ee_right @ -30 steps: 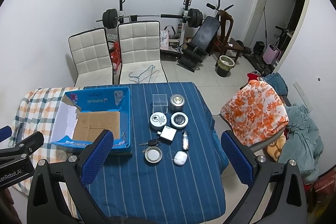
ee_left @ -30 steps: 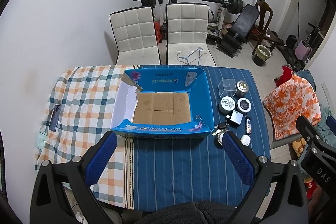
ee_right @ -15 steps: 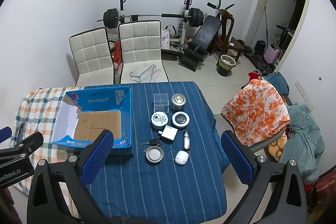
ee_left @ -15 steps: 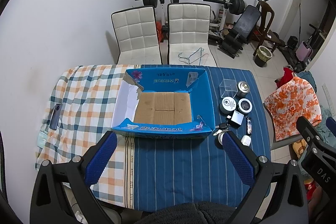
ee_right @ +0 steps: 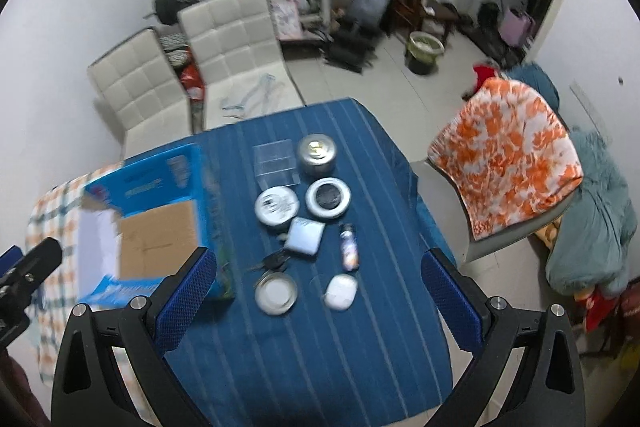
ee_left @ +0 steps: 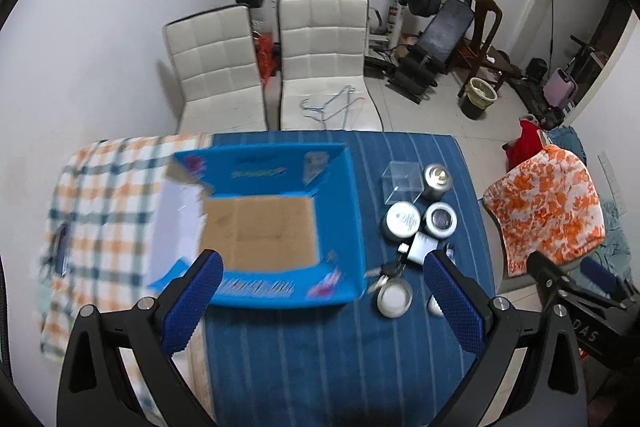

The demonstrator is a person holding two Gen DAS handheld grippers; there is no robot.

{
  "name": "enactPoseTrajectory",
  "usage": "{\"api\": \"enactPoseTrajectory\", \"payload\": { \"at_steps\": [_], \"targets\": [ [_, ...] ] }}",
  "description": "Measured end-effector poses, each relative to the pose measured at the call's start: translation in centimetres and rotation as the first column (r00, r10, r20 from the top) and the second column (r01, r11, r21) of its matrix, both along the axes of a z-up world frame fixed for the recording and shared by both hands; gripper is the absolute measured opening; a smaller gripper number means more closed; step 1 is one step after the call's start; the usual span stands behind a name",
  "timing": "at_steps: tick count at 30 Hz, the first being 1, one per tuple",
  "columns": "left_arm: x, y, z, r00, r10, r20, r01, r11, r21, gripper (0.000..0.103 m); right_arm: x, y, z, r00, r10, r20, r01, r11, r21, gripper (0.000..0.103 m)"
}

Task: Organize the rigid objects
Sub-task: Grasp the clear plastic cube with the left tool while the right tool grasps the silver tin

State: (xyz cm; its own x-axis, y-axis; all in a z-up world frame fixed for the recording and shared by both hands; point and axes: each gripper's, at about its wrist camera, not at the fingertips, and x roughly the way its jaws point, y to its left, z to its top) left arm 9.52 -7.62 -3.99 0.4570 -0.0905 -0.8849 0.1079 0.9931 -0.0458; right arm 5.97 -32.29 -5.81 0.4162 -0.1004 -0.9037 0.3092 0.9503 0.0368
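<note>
An open blue cardboard box [ee_left: 340, 211] [ee_right: 208, 195] with a bare brown bottom sits on the table. To its right lies a cluster of small rigid items: a clear plastic cube [ee_right: 276, 163], a metal can [ee_right: 317, 155], two round tins [ee_right: 277, 206] [ee_right: 328, 198], a white square case [ee_right: 306, 235], a small bottle [ee_right: 349, 247], keys [ee_right: 272, 262], a round lid [ee_right: 276, 293] and a white mouse-like item [ee_right: 340, 291]. My left gripper [ee_left: 320, 301] is open and empty above the box's near edge. My right gripper [ee_right: 318, 301] is open and empty above the lid and white item.
A blue striped cloth [ee_right: 320, 347] and a plaid cloth [ee_left: 100, 211] cover the table. A phone [ee_left: 60, 255] lies at the left edge. Two white chairs [ee_left: 324, 59] stand behind the table; a chair with an orange cloth [ee_right: 508, 155] stands right.
Both grippers have moved forward and lower toward the table, so the box and items look larger. The right view has tilted and swung toward the item cluster. Both views are motion-blurred.
</note>
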Motion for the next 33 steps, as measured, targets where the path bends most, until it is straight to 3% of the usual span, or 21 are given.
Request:
{"api": "enactPoseTrajectory", "payload": {
  "at_steps": [2,9,13,18,22,23,24,27,33],
  "targets": [
    [3.6,-2.3,-2.1,0.999,-0.019,-0.043,0.019,1.000,-0.002,0.103,3.3,-1.8,-2.4,1.000,-0.005,-0.026,0.005,1.000,0.004,0.103],
    [15.7,-8.8,-11.5,0.974,-0.019,-0.227,0.031,0.998,0.049,0.103,18.2,-7.6,-16.4,0.975,-0.034,-0.219,0.037,0.999,0.010,0.100],
    [19.6,-11.2,-15.9,0.952,-0.004,-0.306,0.032,0.996,0.088,0.103,23.3,-9.2,-23.0,0.951,-0.013,-0.309,0.036,0.997,0.069,0.099],
    [21.6,-12.6,-17.9,0.947,-0.003,-0.320,0.049,0.990,0.136,0.103,25.6,-9.0,-26.0,0.943,0.024,-0.332,0.016,0.993,0.116,0.099],
    [23.0,-13.2,-18.7,0.944,-0.001,-0.330,0.051,0.988,0.145,0.103,26.9,-8.1,-28.1,0.933,0.087,-0.350,-0.008,0.975,0.223,0.096],
    [23.1,-13.3,-18.7,0.944,0.000,-0.331,0.052,0.987,0.149,0.103,27.0,-7.9,-28.4,0.929,0.094,-0.357,-0.010,0.974,0.228,0.093],
    [23.1,-13.6,-18.7,0.944,-0.002,-0.330,0.056,0.987,0.153,0.103,27.1,-7.9,-29.2,0.926,0.085,-0.369,0.000,0.974,0.225,0.083],
    [23.6,-14.4,-18.9,0.944,-0.020,-0.331,0.079,0.983,0.168,0.103,27.0,-8.8,-30.5,0.921,0.083,-0.380,0.032,0.958,0.285,0.077],
    [24.1,-16.0,-20.1,0.929,-0.058,-0.365,0.115,0.984,0.138,0.103,24.8,-11.7,-30.9,0.897,0.056,-0.439,0.049,0.973,0.225,0.075]
  ]
}}
